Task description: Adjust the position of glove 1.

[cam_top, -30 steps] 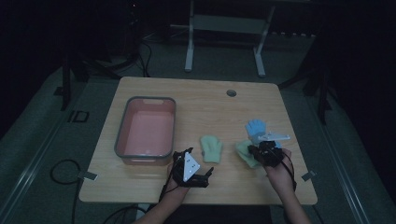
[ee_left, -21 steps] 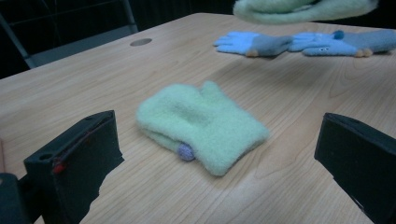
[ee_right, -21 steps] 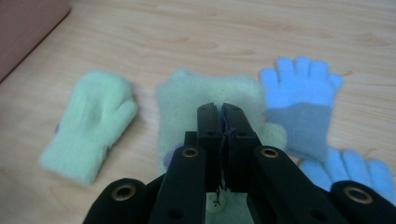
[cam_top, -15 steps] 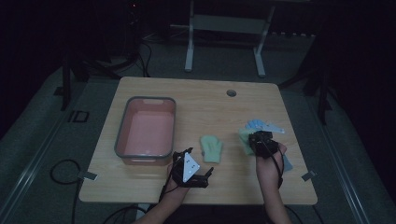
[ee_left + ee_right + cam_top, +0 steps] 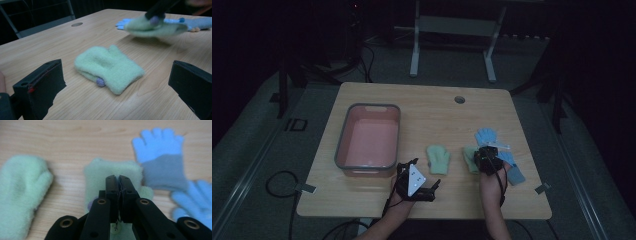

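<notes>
A pale green mitten lies flat on the wooden table; in the left gripper view it sits just ahead of my left gripper, whose jaws stand wide open on either side of it without touching. My left gripper rests near the table's front edge. My right gripper is shut on the cuff end of a second green mitten. Seen from the left gripper view, that mitten hangs slightly above the table, casting a shadow. My right gripper is right of the first mitten.
A pink bin with a grey rim stands on the left of the table. Two blue gloves lie just right of the held mitten. A round cable hole sits near the far edge. Dark stands surround the table.
My right gripper has shifted a little to the left, carrying the second green mitten off the blue gloves. The left gripper and the flat mitten have stayed put.
</notes>
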Demonstrator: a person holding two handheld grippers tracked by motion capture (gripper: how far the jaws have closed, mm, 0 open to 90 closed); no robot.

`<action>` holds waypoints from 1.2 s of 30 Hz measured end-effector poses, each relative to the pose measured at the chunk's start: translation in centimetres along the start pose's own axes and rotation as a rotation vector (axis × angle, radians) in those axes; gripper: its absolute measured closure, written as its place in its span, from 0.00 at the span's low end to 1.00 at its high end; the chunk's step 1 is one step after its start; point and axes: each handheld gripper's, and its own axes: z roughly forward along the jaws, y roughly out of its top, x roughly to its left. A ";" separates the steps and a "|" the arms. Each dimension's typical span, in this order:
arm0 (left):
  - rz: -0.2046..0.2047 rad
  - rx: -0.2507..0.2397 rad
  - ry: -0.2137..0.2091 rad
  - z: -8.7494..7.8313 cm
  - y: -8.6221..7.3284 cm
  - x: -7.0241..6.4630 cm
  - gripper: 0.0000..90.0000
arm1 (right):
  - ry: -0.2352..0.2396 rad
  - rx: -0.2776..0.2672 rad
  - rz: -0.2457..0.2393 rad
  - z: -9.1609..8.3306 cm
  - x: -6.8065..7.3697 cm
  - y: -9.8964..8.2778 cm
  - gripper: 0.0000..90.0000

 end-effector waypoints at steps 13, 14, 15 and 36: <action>0.009 0.007 -0.006 0.1 0.0 -0.1 0.00 | 0.039 0.046 0.015 2.3 0.0 -1.2 0.77; 0.009 0.009 -0.008 0.1 0.0 -0.1 0.00 | 0.040 0.043 0.008 2.1 0.0 -1.1 0.75; 0.010 0.011 -0.011 0.1 0.1 0.0 0.00 | 0.044 0.042 -0.013 1.9 0.1 -1.0 0.73; 0.010 0.017 -0.010 0.2 0.1 -0.1 0.00 | 0.252 0.044 -0.262 -0.5 -3.3 3.4 0.67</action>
